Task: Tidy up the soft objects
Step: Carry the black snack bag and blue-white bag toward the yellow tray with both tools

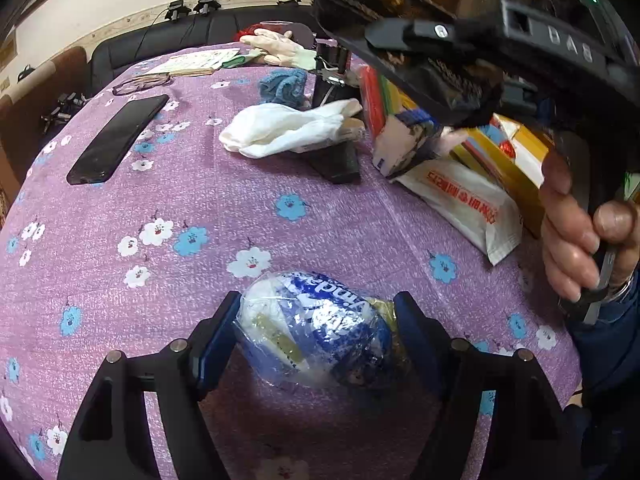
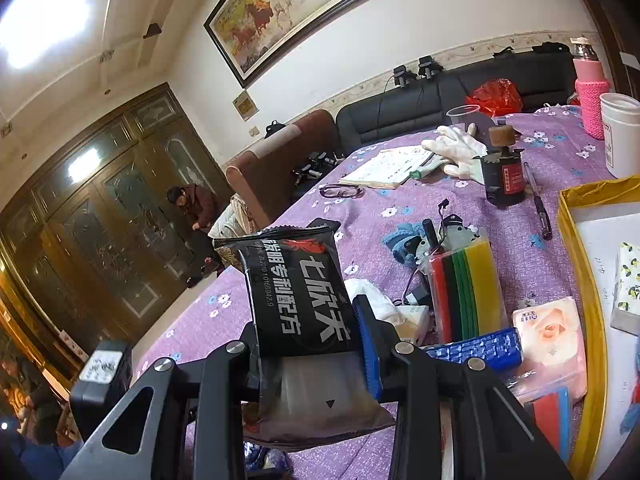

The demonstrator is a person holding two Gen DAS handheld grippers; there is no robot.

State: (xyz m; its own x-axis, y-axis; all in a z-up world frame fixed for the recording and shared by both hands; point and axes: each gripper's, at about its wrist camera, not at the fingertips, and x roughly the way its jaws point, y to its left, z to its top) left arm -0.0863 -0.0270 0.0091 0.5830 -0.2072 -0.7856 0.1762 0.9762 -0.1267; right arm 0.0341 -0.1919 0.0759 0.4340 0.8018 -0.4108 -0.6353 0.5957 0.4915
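On the purple flowered tablecloth (image 1: 224,208) we see a yellow box (image 2: 576,272) at the right. Our right gripper (image 2: 312,344) is clamped on a black packet (image 2: 300,292) printed in white Chinese characters with digits we cannot read surely, held above the table. Our left gripper (image 1: 316,332) has its blue pads against a blue-and-white wrapped tissue pack (image 1: 316,328) lying on the cloth, lettering upside down. Farther off lie a white packet (image 1: 464,204) with red script, white gloves (image 1: 280,128) and a phone (image 1: 116,140).
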